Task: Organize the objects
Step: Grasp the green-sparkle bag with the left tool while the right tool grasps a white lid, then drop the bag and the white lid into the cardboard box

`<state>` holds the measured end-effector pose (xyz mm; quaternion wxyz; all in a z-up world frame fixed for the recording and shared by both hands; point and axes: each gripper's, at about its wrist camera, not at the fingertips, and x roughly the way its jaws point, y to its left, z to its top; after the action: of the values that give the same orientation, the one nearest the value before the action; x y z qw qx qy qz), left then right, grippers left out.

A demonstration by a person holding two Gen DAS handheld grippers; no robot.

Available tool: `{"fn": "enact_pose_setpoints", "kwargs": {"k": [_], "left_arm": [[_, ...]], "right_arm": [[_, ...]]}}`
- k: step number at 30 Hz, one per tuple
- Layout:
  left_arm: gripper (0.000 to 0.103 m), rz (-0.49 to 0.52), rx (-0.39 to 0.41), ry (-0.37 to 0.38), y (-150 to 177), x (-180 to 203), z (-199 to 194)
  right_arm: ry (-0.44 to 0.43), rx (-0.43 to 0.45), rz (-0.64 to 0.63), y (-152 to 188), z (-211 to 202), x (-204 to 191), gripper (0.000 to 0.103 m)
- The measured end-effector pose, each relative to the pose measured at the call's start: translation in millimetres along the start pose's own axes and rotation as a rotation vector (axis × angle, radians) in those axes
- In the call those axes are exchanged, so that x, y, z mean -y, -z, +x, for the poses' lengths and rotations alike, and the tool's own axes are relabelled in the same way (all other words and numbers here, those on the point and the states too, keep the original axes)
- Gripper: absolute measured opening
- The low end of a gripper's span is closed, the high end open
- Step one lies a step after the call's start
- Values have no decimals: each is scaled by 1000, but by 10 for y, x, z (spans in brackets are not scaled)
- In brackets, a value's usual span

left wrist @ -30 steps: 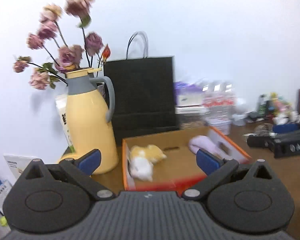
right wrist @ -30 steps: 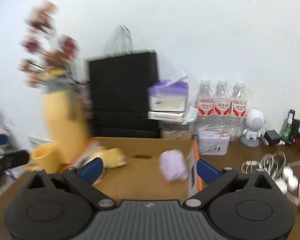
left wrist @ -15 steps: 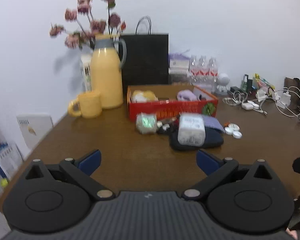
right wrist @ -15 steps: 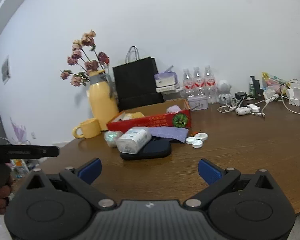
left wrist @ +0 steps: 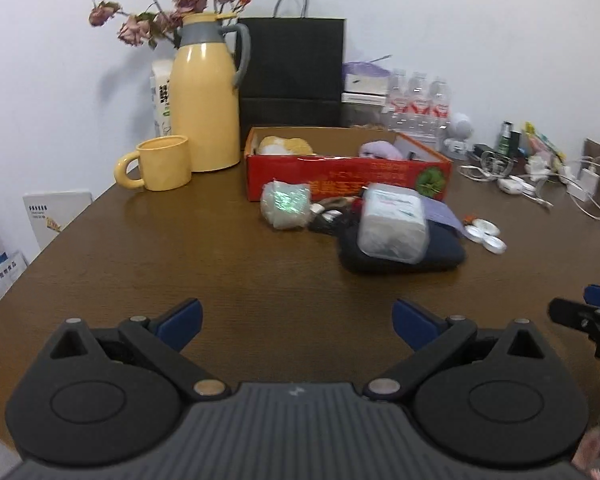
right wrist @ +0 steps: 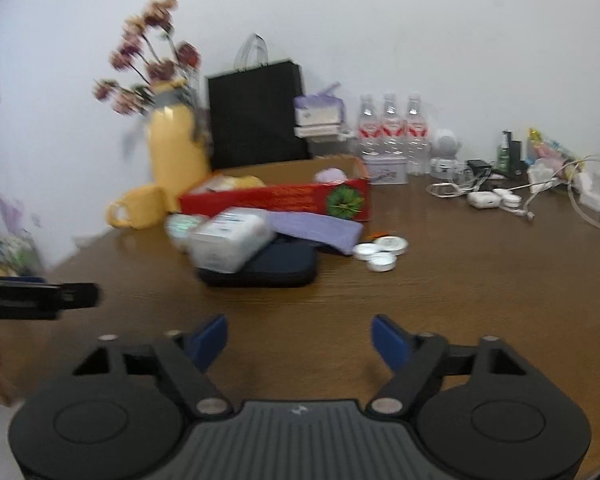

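Brown table (left wrist: 180,248) lies under both empty tools, left (left wrist: 296,322) wide, right (right wrist: 298,340) just narrowing, still apart.

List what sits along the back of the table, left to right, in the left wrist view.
Yellow mug → yellow thermos jug → black paper bag → water bottles → small white robot figure → tangle of white cables and chargers.

Left gripper (left wrist: 296,322): jaws apart, nothing between them, above bare brown table (left wrist: 180,256). Ahead: red cardboard box (left wrist: 340,174), tissue pack (left wrist: 392,226) lying on dark pouch (left wrist: 440,258). Yellow mug (left wrist: 160,163) stands beside yellow thermos jug (left wrist: 204,116).
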<state>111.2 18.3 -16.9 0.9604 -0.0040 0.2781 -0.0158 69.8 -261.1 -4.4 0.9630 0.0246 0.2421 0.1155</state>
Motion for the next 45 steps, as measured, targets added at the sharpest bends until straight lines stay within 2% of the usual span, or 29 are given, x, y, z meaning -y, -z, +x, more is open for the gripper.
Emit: {"fn": "enact_pose_setpoints", "kwargs": {"k": [2, 8, 11, 14, 16, 17, 18, 19, 23, 27, 29, 31, 34, 40, 45], "left_arm": [[96, -2, 5, -41, -127, -53, 215], [89, 54, 48, -50, -639, -153, 1021], [89, 67, 51, -14, -811, -148, 1445], [83, 49, -12, -55, -884, -175, 1848], [79, 25, -41, -36, -876, -212, 2000], [65, 21, -54, -21, -869, -218, 2036], [44, 22, -74, -4, -860, -224, 2071], [45, 19, -96, -3, -845, -231, 2091], [38, 22, -61, -4, -836, -238, 1968], [37, 24, -16, 2, -837, -196, 1576], [37, -23, -10, 43, -790, -244, 1291], [37, -91, -17, 79, -720, -323, 994], [38, -144, -13, 78, -556, -400, 517], [38, -154, -12, 59, -290, -510, -274], [38, -117, 22, 78, -219, -451, -627]], "right_arm": [[41, -23, 13, -117, 231, 149, 57], [124, -90, -40, -479, 1085, 519, 41], [120, -140, -23, -555, 1450, 644, 37], [110, -189, 8, -581, 1699, 712, 37], [116, -179, -1, -595, 1751, 704, 36], [119, -176, -11, -598, 1769, 695, 33], [120, -173, -24, -597, 1787, 681, 27], [121, -168, -34, -595, 1800, 665, 27], [116, -162, -37, -602, 1817, 637, 27], [91, -153, -16, -617, 1682, 607, 27], [92, -117, -41, -608, 1489, 536, 27], [52, -96, -22, -573, 1271, 506, 27], [-13, -94, 34, -462, 953, 464, 27], [-89, -59, -21, -234, 195, 173, 27], [-158, -27, -26, -164, -230, 75, 27]]}}
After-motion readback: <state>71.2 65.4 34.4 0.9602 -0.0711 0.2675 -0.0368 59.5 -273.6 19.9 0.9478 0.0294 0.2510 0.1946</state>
